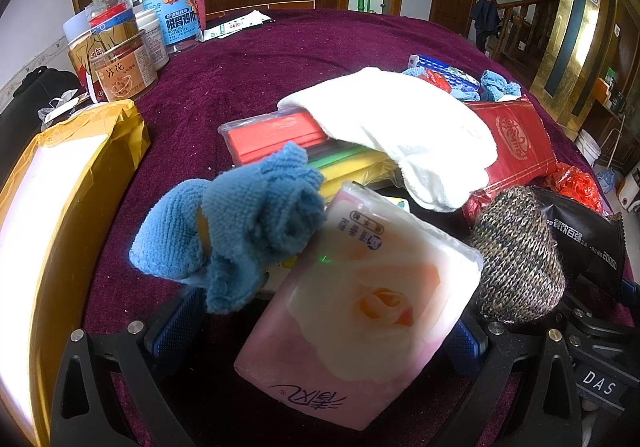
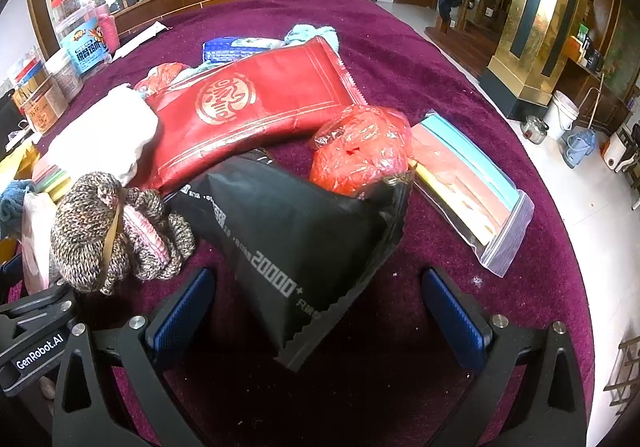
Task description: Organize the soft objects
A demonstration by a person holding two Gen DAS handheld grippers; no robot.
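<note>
A pink tissue pack (image 1: pixel 360 307) lies tilted between the fingers of my left gripper (image 1: pixel 322 331), which is open; a gap shows beside the left pad. A blue knitted bundle (image 1: pixel 248 231) rests against the pack's left side. A brown speckled knit (image 1: pixel 516 255) sits to its right. A white cloth (image 1: pixel 400 135) drapes over a pack of coloured sponges (image 1: pixel 276 135). My right gripper (image 2: pixel 320 319) is open, with a corner of a black bag (image 2: pixel 296 231) between its fingers. The speckled knit (image 2: pixel 108 231), bound by a rubber band, lies left of it.
A red packet (image 2: pixel 256 103), a crumpled red plastic bag (image 2: pixel 360 147) and a zip bag of coloured sheets (image 2: pixel 468 183) lie on the purple tablecloth (image 2: pixel 400 47). A blue basket (image 1: pixel 452 75) stands behind. Jars (image 1: pixel 120 59) and a yellow parcel (image 1: pixel 60 207) are on the left. The table edge curves at right.
</note>
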